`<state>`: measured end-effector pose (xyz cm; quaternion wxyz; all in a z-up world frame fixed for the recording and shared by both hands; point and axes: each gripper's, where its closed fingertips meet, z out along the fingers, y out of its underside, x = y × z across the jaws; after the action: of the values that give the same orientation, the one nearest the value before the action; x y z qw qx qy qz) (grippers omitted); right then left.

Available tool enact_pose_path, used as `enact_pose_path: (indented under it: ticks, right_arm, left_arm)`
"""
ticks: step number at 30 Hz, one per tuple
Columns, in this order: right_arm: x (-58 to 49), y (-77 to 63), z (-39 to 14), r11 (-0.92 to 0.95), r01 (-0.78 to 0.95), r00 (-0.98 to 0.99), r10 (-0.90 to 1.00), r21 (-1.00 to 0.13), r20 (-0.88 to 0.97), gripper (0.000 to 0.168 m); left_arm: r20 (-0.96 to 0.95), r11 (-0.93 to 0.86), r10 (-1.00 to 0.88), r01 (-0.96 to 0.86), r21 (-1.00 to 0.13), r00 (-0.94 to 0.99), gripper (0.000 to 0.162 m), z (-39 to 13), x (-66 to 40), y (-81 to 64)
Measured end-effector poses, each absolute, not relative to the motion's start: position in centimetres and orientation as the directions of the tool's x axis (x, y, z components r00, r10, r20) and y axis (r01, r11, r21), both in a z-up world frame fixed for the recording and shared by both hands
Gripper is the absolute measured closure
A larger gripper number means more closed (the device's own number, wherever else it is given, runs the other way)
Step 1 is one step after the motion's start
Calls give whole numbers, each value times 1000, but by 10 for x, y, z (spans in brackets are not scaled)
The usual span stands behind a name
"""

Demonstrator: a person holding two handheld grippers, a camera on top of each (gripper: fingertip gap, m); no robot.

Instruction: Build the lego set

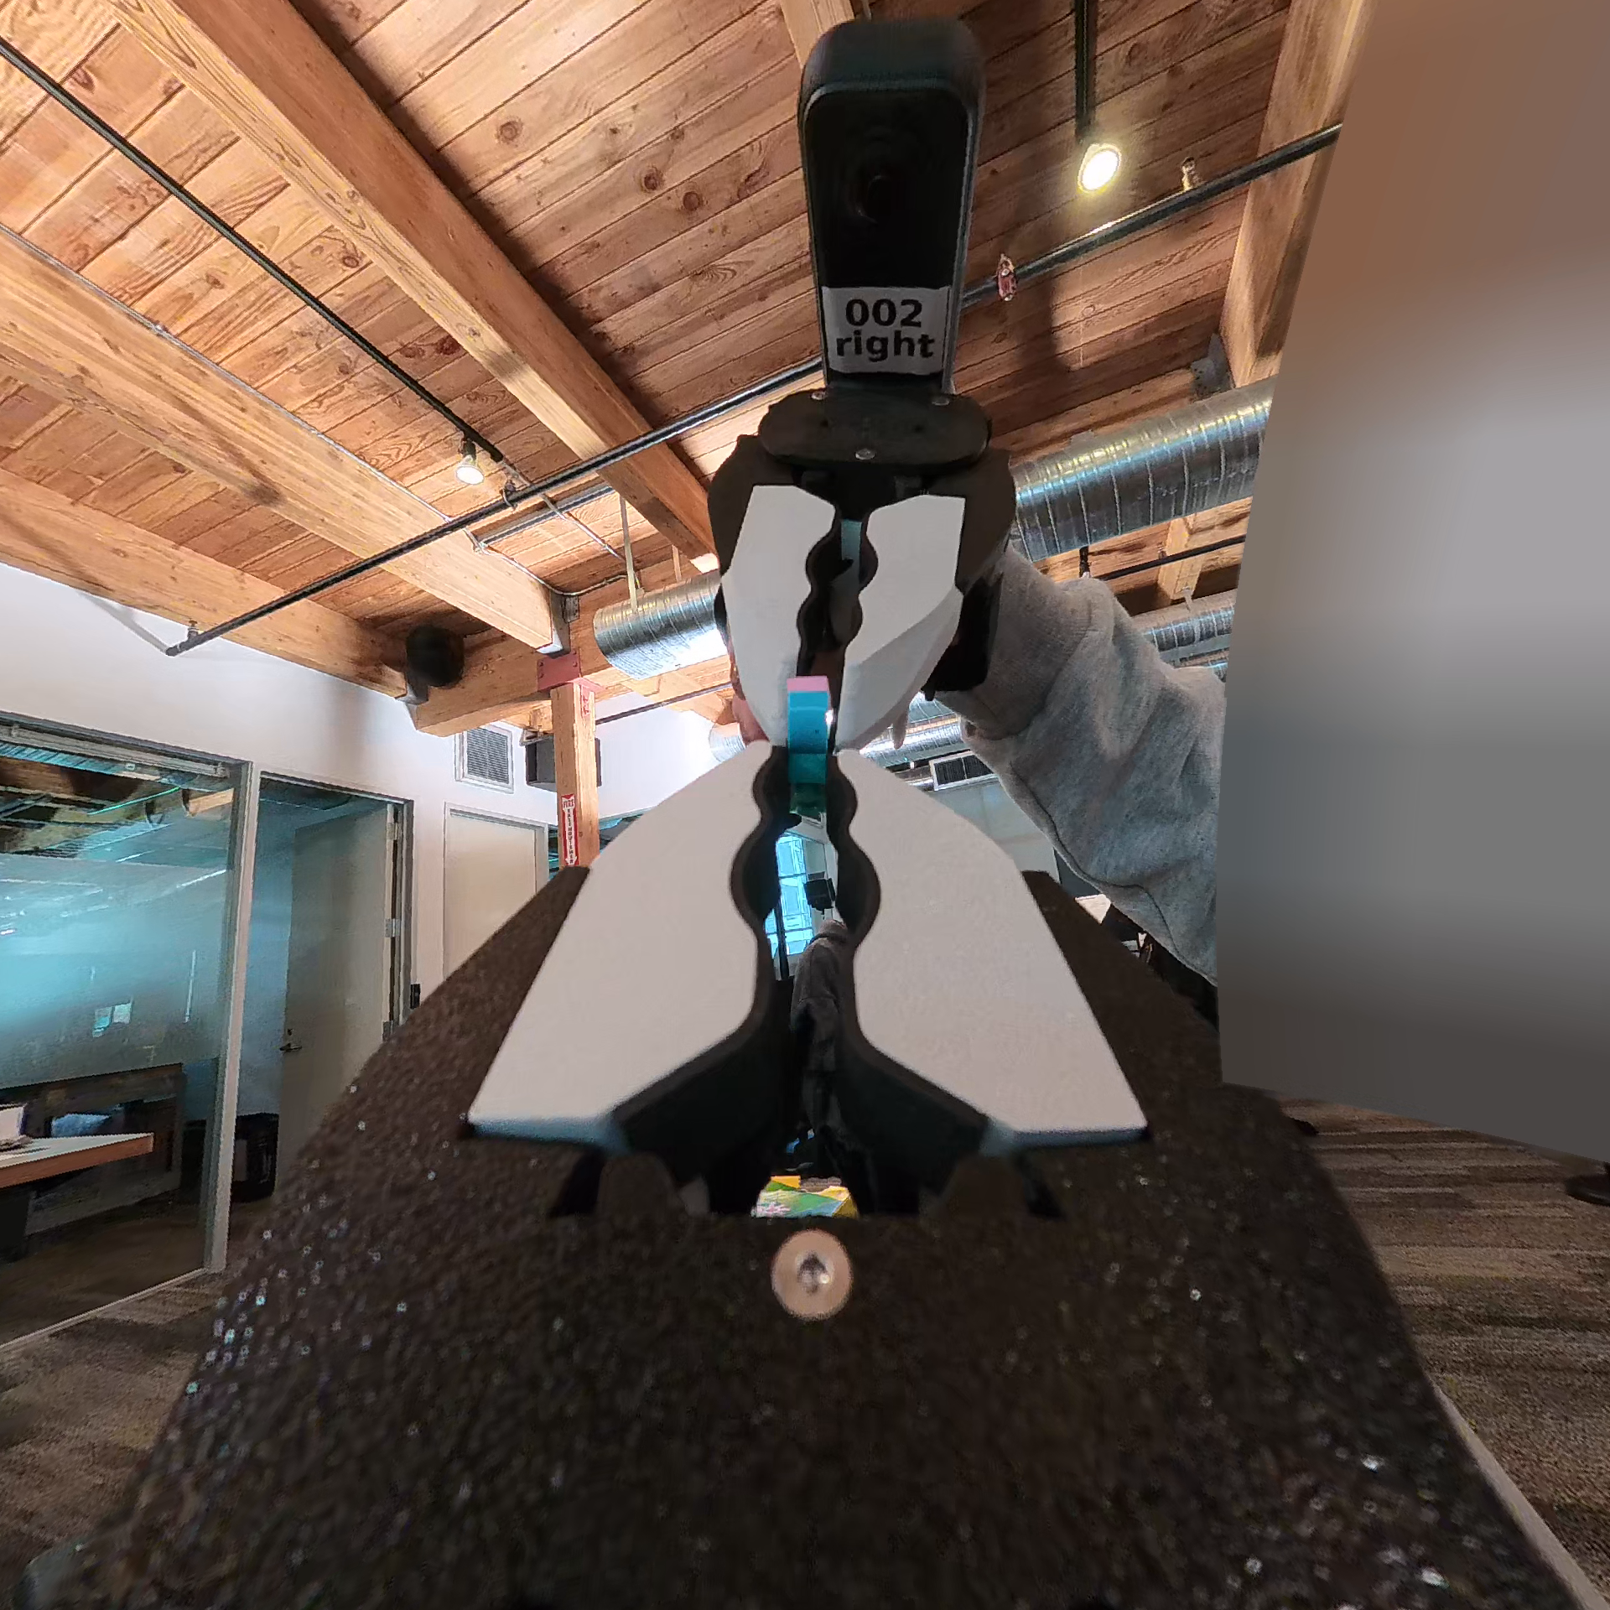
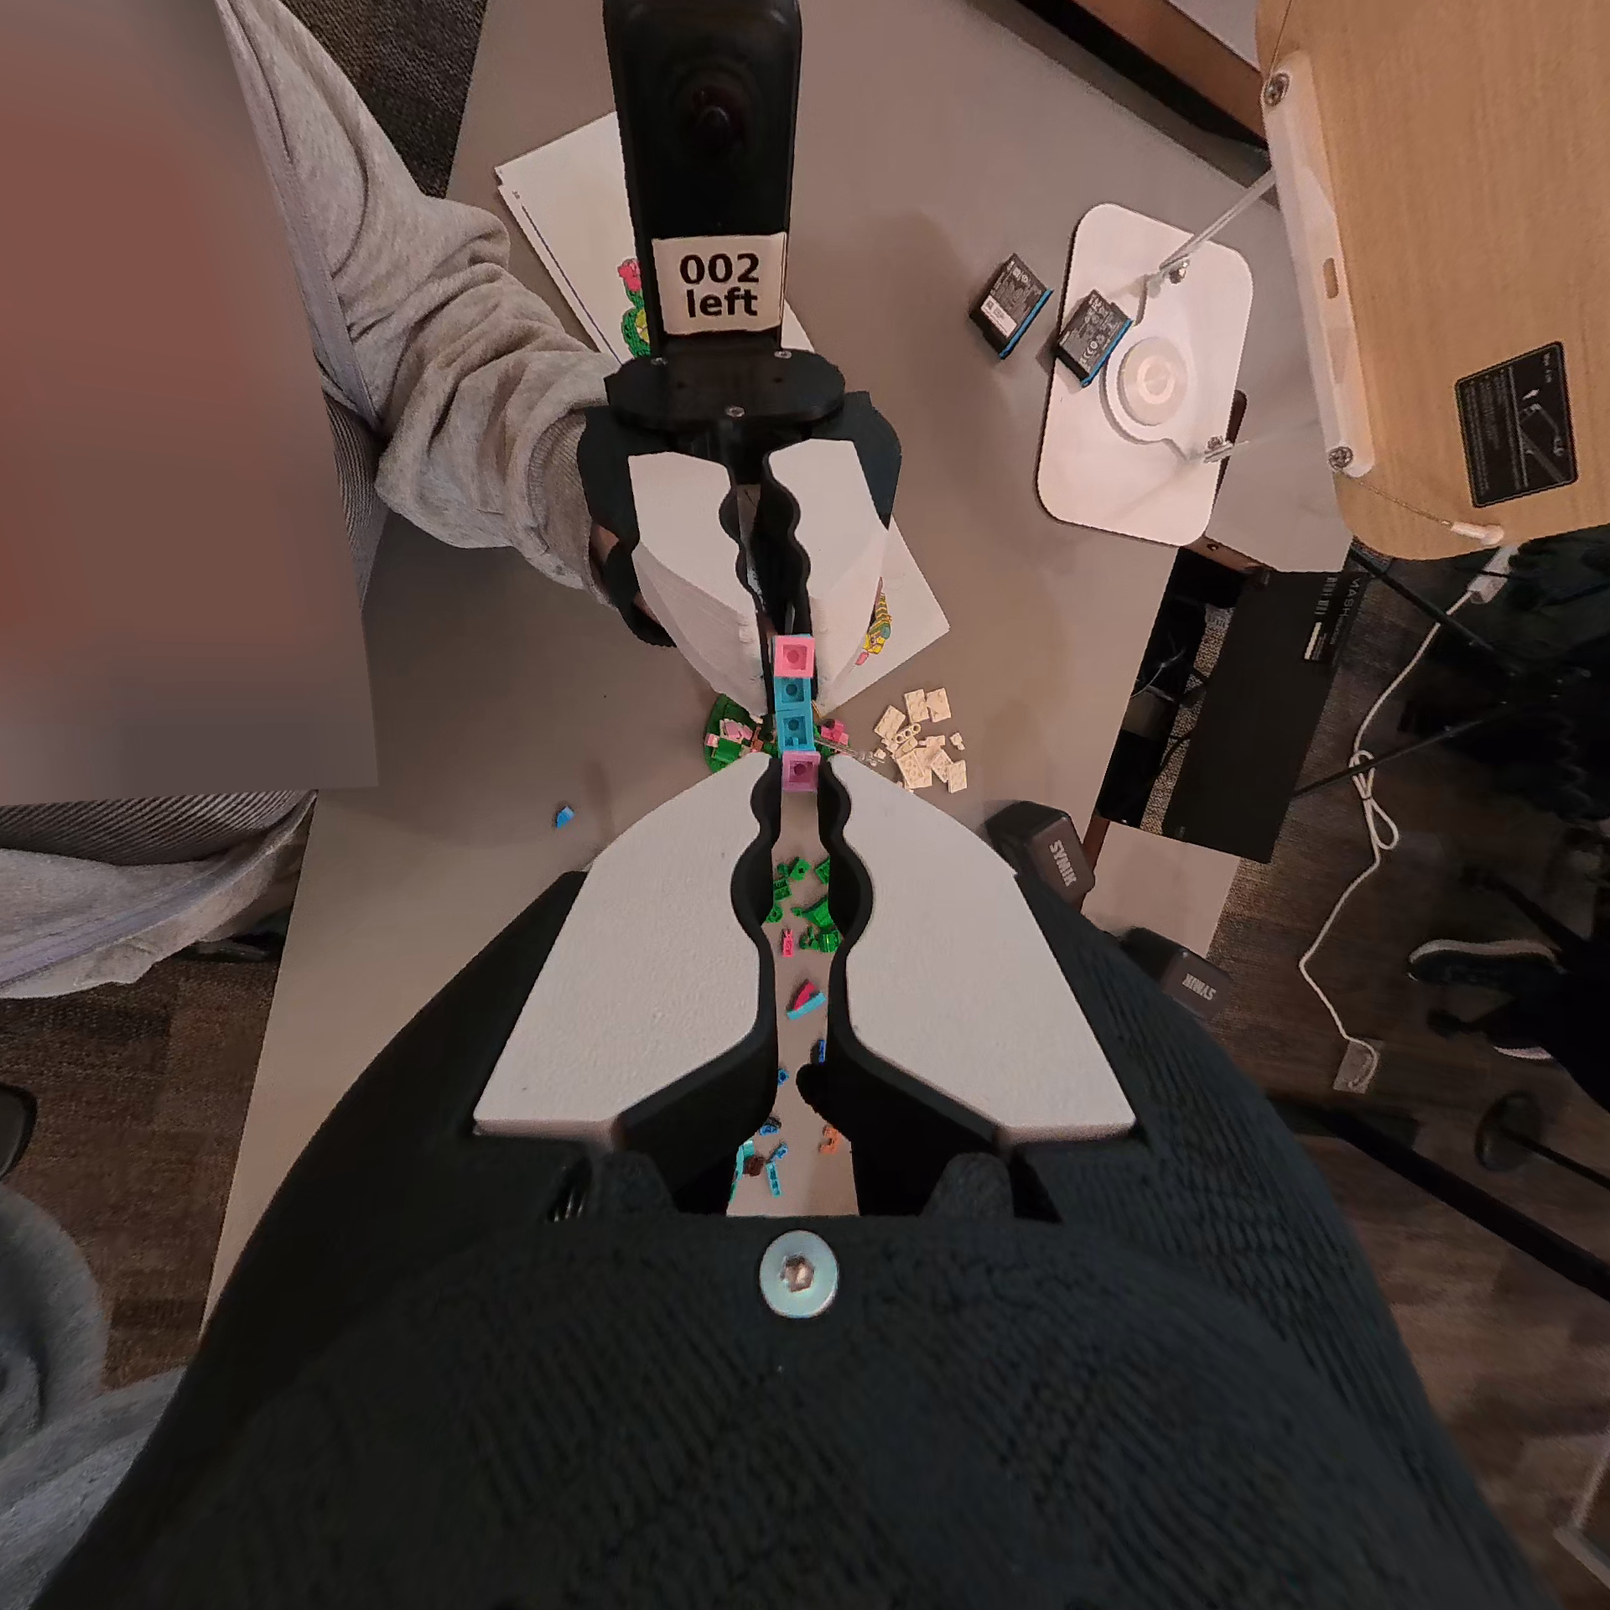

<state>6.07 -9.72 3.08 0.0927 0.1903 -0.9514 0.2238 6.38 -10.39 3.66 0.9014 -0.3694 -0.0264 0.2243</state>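
While both grippers meet tip to tip at frame centre, a short brick column [image 2: 794, 714] spans the gap between them. In the right wrist view the right gripper [image 2: 800, 774] is nearly closed, its white fingers [image 2: 679, 941] pinching the purple-pink end brick at the lower end of the column. The left gripper [image 2: 791, 649], coming down from the top of that frame, is likewise nearly closed on the pink brick at the upper end. Two blue bricks sit between the two pink ends.

In the left wrist view the same column [image 1: 806, 749] appears edge-on at frame centre, held between the left gripper [image 1: 806, 788] below and the right gripper [image 1: 806, 697] above.

Handling judgement: the column is light, rigid plastic with smooth faces. Its stud joints are the weak points; bending or twisting would likely split it. Grip on the flat side walls of the end bricks and press only along the column axis.

Below the column in the right wrist view, a grey table [image 2: 488, 697] carries a green round build [image 2: 732, 740] just left of centre, a pile of cream plates [image 2: 923, 740] to the right, loose green pieces [image 2: 801, 906] seen between the near fingers, and a single blue piece [image 2: 564, 816] at left. A printed booklet [image 2: 566, 200] lies at upper centre; two black battery packs [image 2: 1009, 302] rest at upper right.
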Motion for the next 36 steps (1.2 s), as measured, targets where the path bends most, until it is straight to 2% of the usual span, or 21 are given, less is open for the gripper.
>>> enact_pose_path:
  ticks: [8, 14, 17, 19, 21, 23, 26, 29, 32, 36]
  right_arm:
    - [60, -100, 31, 816, -405, -910, -318, -412, 266, 161]
    - [60, -104, 35, 790, -423, -902, -317, -444, 294, 146]
    - [61, -109, 46, 702, -498, -859, -317, -510, 403, 133]
    - [59, -115, 58, 593, -611, -769, -287, -525, 571, 126]
    - [59, -119, 66, 476, -761, -588, -219, -441, 779, 123]
    - [65, -122, 70, 372, -883, -348, -113, -285, 931, 121]
    - [67, -125, 54, 388, -918, -105, -40, -82, 994, 118]
    - [67, -130, 49, 414, -909, 56, 13, 45, 998, 113]
    - [64, -135, 51, 437, -892, 145, 45, 111, 988, 115]
    - [65, -140, 55, 435, -895, 147, 75, 100, 986, 127]
  left_arm:
    - [-105, 647, 416, -375, -664, 903, 154, 38, 64, -107]
    - [-95, 650, 426, -378, -659, 900, 155, 39, 63, -111]
    - [-67, 671, 409, -350, -653, 910, 155, 40, 62, -114]
    - [-27, 718, 351, -288, -634, 936, 155, 44, 64, -119]
    - [20, 771, 271, -205, -603, 962, 155, 48, 66, -125]
    - [66, 816, 187, -118, -566, 980, 155, 51, 67, -133]
    - [117, 852, 74, -2, -524, 990, 155, 54, 67, -140]
    - [145, 867, -25, 94, -489, 989, 155, 56, 69, -142]
    - [156, 866, -78, 144, -480, 985, 155, 57, 71, -140]
    - [156, 860, -97, 161, -484, 983, 155, 57, 74, -136]
